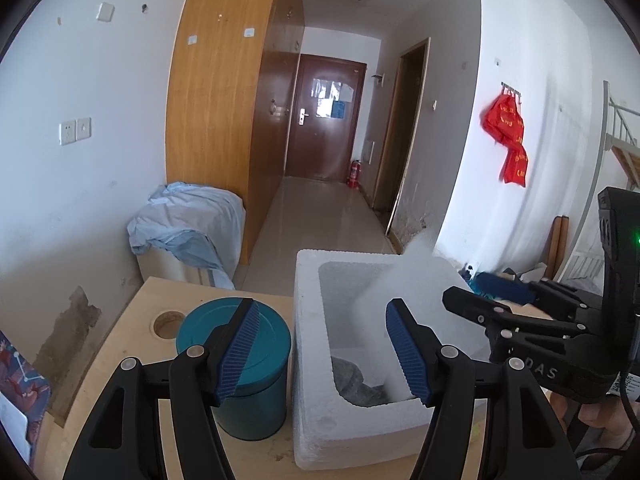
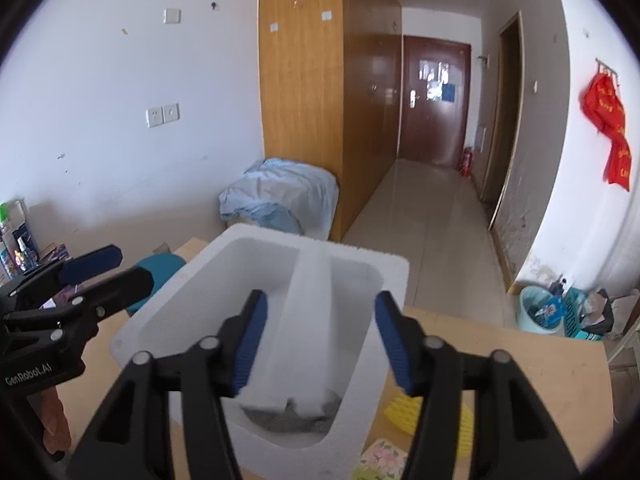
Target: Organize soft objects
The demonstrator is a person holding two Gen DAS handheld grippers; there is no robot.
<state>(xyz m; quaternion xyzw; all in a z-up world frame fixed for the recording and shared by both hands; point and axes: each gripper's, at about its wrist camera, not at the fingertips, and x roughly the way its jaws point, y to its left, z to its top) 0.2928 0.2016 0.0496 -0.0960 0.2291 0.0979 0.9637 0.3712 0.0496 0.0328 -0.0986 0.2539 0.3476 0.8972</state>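
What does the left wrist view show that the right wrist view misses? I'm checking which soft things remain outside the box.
Only the left wrist view shows the round hole in the table. Only the right shows the yellow item and the floral cloth beside the foam box, plus the bin. Both share the box, the grey cloth inside it, and the teal can.
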